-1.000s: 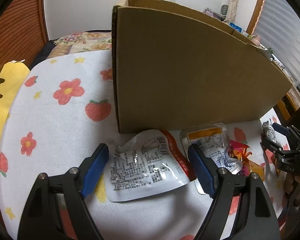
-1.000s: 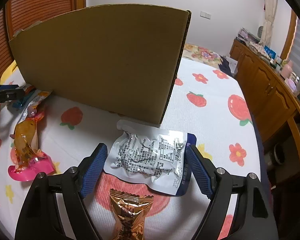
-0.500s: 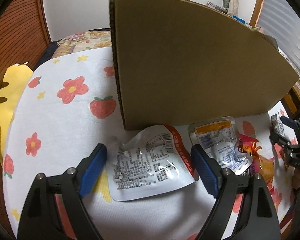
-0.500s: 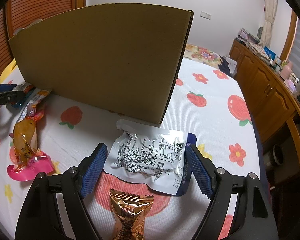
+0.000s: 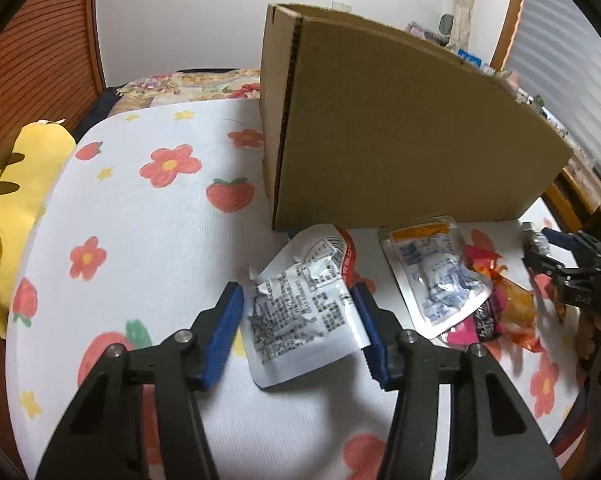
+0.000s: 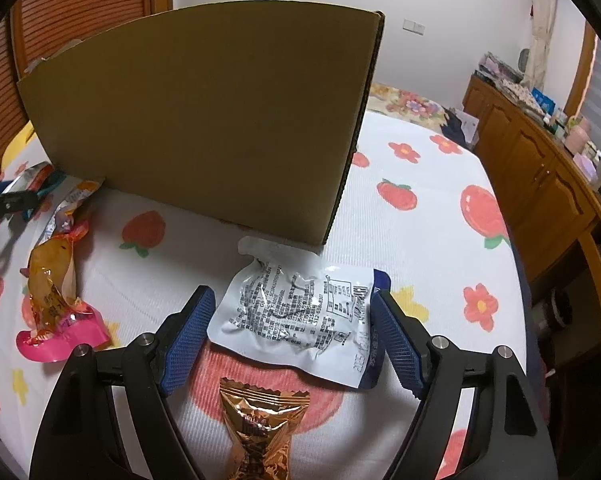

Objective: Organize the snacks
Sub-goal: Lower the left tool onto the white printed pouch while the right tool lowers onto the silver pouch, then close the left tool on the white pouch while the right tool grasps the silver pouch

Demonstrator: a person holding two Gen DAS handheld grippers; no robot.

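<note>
A white pouch with a red edge (image 5: 300,304) sits crumpled between my left gripper's (image 5: 296,296) blue pads, which are closing and press on its sides; its near corner is raised off the flowered sheet (image 5: 140,240). My right gripper (image 6: 292,300) stands open astride a silver pouch with a blue edge (image 6: 296,308), pads just clear of it. A tall cardboard box (image 5: 400,128) stands right behind both pouches, its inside hidden.
A silver pouch with an orange band (image 5: 432,272) and an orange-and-pink wrapper (image 5: 508,312) lie between the grippers. A gold candy (image 6: 260,420) lies under the right gripper. A yellow plush (image 5: 12,208) is at the left, a wooden cabinet (image 6: 540,168) at the right.
My left gripper slid left along the box and its jaws narrowed onto the white pouch, which has buckled and lifted. The right gripper has not moved.
</note>
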